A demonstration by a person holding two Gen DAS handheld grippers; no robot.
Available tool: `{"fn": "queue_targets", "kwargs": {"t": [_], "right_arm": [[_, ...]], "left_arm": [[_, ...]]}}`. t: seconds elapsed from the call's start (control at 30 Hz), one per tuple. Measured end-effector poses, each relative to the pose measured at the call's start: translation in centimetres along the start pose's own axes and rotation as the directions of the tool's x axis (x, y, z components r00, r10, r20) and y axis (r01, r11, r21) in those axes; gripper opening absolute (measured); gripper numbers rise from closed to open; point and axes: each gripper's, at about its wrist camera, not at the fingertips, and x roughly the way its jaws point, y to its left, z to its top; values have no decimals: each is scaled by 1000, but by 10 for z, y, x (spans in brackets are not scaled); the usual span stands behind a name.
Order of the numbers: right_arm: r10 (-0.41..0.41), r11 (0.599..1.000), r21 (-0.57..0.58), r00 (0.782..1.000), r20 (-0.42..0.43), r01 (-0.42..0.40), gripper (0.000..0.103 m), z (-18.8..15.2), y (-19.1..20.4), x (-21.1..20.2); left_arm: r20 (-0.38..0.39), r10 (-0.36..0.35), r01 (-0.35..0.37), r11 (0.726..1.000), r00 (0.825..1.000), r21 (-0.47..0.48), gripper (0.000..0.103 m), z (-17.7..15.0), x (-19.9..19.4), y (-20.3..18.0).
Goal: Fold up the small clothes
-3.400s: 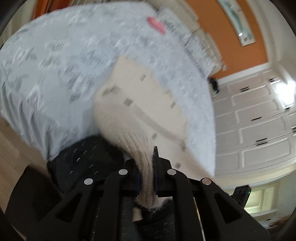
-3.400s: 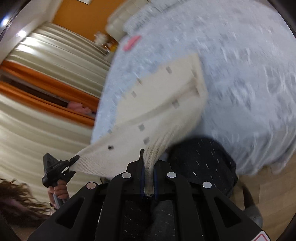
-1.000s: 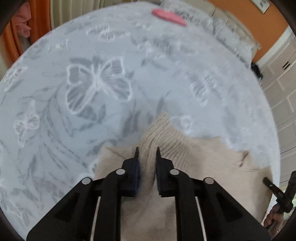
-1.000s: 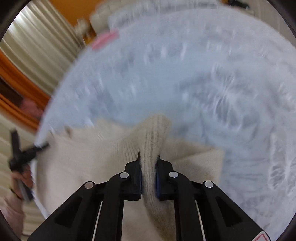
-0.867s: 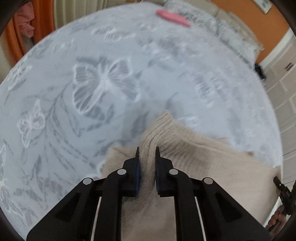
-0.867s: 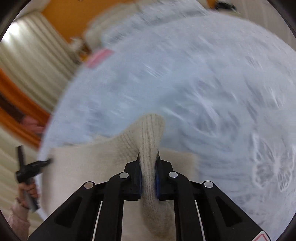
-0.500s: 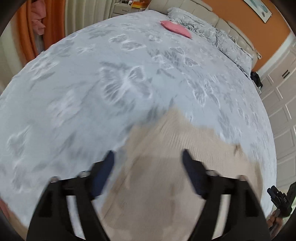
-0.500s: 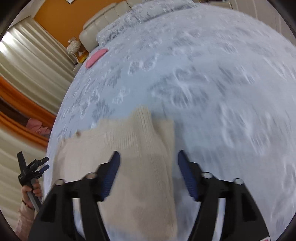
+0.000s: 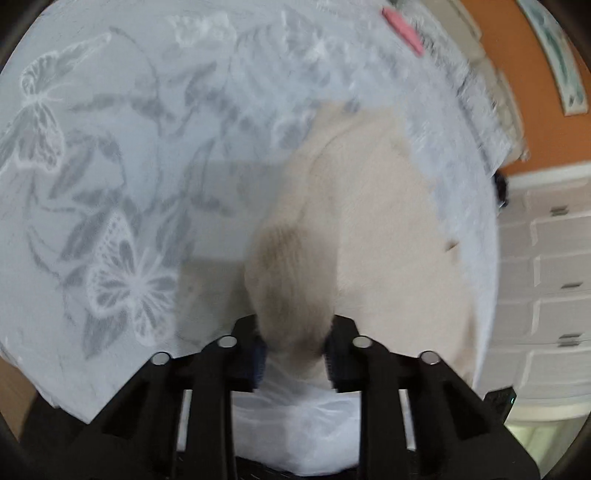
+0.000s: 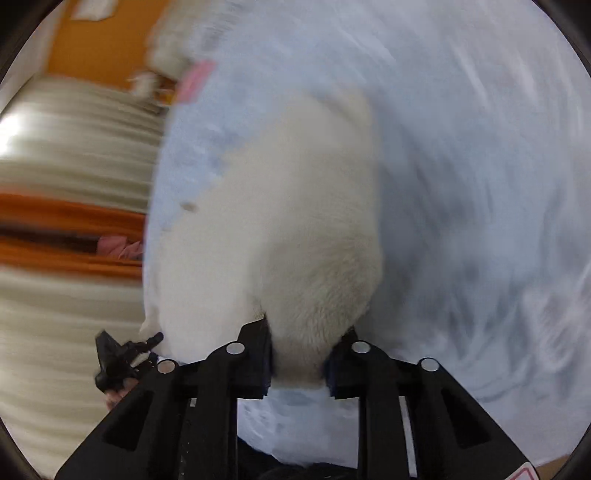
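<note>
A cream knitted garment (image 9: 373, 221) lies folded on the grey butterfly-print bedspread (image 9: 110, 155). My left gripper (image 9: 294, 354) has its jaws partly apart around the garment's near edge, with fabric bunched between the fingers. In the right wrist view the same garment (image 10: 295, 206) lies ahead, and my right gripper (image 10: 297, 356) also stands with jaws partly apart around the near edge. Both views are blurred. The left gripper shows small in the right wrist view (image 10: 122, 354) at the garment's left corner.
A pink item (image 9: 402, 26) lies far up the bed near the pillows; it also shows in the right wrist view (image 10: 194, 81). Orange wall and white cabinets (image 9: 546, 258) stand to the right, curtains (image 10: 66, 147) to the left. The bed's near edge is below both grippers.
Both grippers let go of the garment's far edge after laying it over, opened wide, then drew back to the near edge, where their jaws now stand narrower around the fabric.
</note>
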Motion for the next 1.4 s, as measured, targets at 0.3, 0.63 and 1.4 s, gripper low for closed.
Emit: {"fn": "queue_targets", "kwargs": {"t": [0.3,0.63,1.4], "right_arm": [[-203,979,1,973,-109,204,20,-43,-71,42],[-36,998,-42,990,135,42,12,30,6,-15],[-311,940,-110,944,108,323,5,81,-2,59]], "left_arm": [[-92,167,-161,985,982,67,22,-35,24,22],[216,77,-131,960,973,247,44,12,-62,-69],[280,263,-370,802,923,468,45,33,71,-125]]}}
